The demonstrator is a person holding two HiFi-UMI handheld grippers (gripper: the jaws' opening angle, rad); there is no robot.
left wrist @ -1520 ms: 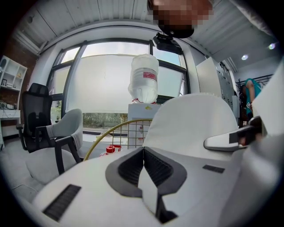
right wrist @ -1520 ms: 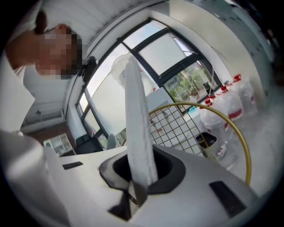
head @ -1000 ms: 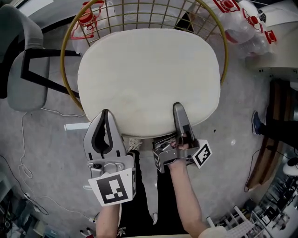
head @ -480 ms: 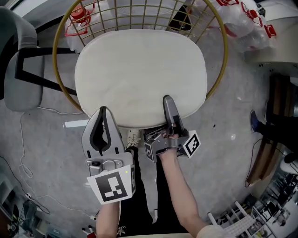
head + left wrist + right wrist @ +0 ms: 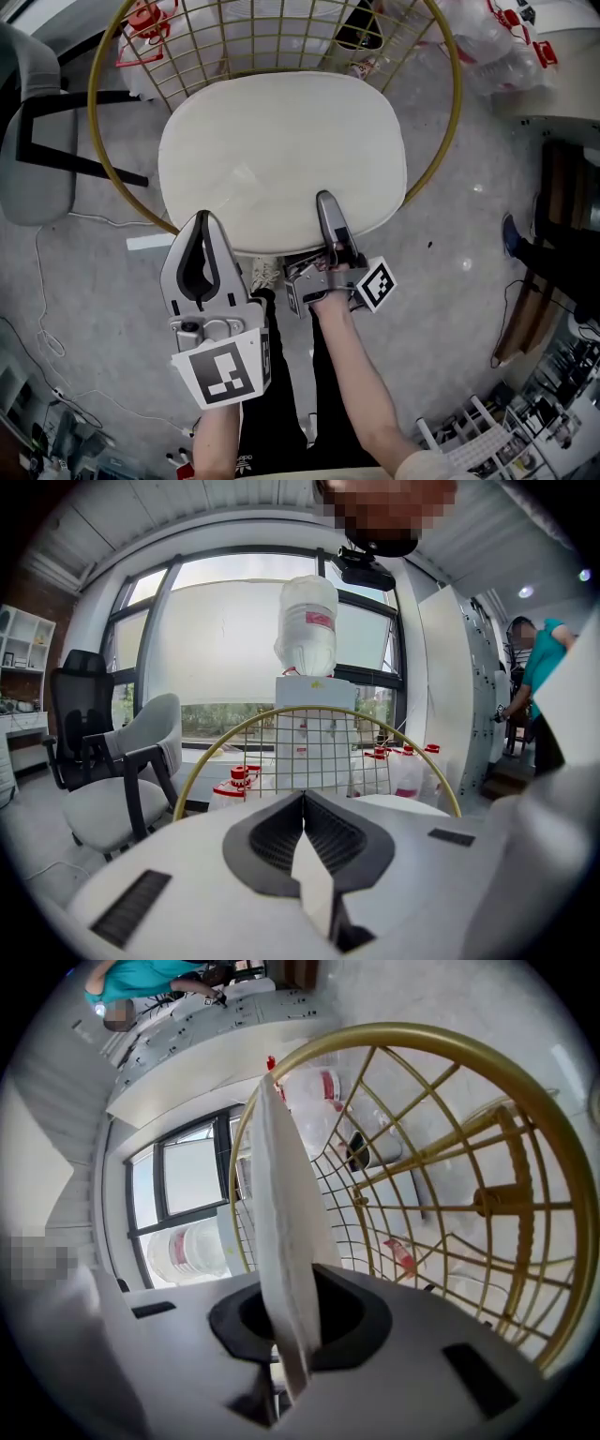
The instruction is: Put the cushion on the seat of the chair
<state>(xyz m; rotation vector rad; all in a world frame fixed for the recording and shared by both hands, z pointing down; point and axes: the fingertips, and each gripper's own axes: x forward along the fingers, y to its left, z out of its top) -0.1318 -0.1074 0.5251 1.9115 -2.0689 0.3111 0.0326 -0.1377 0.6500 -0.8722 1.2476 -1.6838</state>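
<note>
A cream oval cushion (image 5: 281, 159) lies flat over the seat of the gold wire chair (image 5: 457, 103), inside its round rim. My right gripper (image 5: 324, 201) is turned on its side and shut on the cushion's near edge; in the right gripper view the cushion (image 5: 281, 1241) runs edge-on through the jaws, with the chair's wire (image 5: 553, 1147) behind. My left gripper (image 5: 203, 221) sits at the near left edge. Its jaws meet at the tip, pinching a cream sliver of the cushion (image 5: 314, 883). The chair back (image 5: 216, 752) rises ahead of it.
A grey armchair (image 5: 33, 178) stands at the left. Water jugs with red caps (image 5: 141, 23) crowd behind the chair and at the right (image 5: 506, 37). A white strip (image 5: 150, 242) lies on the floor. A water dispenser (image 5: 307, 630) stands beyond the chair. A person in teal (image 5: 539, 658) stands at the right.
Both grippers have sunk with the cushion, the right one more. The cushion now sits lower within the chair's rim, and more of the wire back shows above it.
</note>
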